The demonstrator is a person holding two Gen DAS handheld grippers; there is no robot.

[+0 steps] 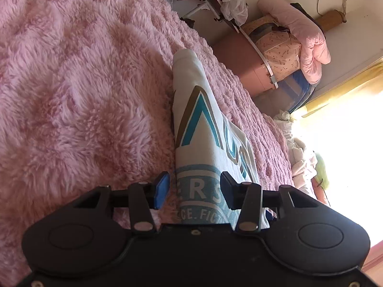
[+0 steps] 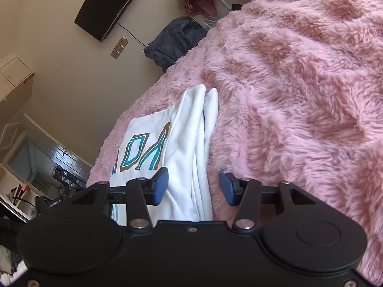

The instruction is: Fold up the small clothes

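Observation:
A small white T-shirt [image 1: 203, 129] with teal and brown lettering lies folded into a narrow strip on the fluffy pink blanket [image 1: 83, 83]. My left gripper [image 1: 195, 190] is open, its blue pads either side of the shirt's near end. In the right wrist view the same shirt [image 2: 182, 143] lies on the blanket [image 2: 299, 95], its white folded edge running between the fingers of my right gripper [image 2: 192, 189], which is open. Neither gripper pinches the cloth.
The bed edge runs close beside the shirt in both views. Beyond it stand a pink cabinet with piled bedding [image 1: 287, 47], a dark bag [image 2: 174, 43] against the wall, a wall-mounted TV [image 2: 107, 7] and a bright window [image 1: 347, 143].

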